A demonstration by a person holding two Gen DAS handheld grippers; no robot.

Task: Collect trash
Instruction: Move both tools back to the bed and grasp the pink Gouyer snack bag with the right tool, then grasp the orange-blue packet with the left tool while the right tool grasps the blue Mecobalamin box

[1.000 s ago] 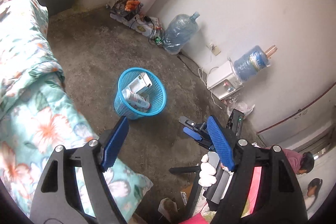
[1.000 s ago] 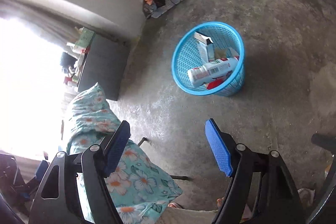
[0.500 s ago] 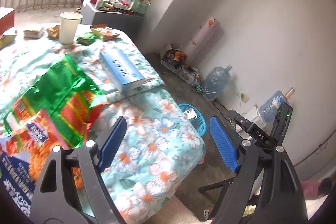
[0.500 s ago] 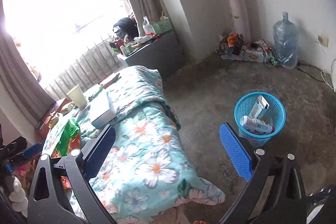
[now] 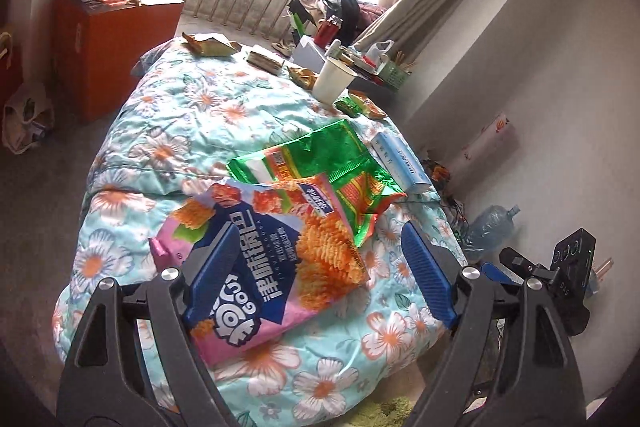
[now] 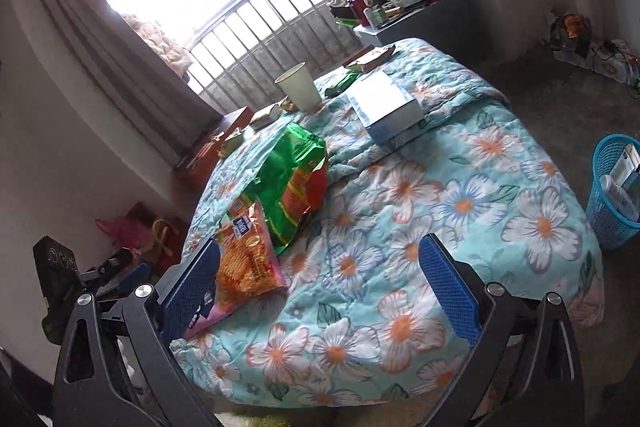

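Floral bed (image 5: 168,147) strewn with wrappers; both claws spread, empty; next: left claw (image 5: 320,263) pinches pink snack bag (image 5: 272,267); right claw (image 6: 320,275) idle.

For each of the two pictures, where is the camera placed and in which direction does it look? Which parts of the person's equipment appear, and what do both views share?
Left wrist: on the left gripper, open, looking down over the pink snack bag toward the window; the right gripper shows at the right edge.
Right wrist: on the right gripper, open, looking across the floral quilt; blue basket at right, the left gripper at left.
Shared: green bag, paper cup, blue-white box.
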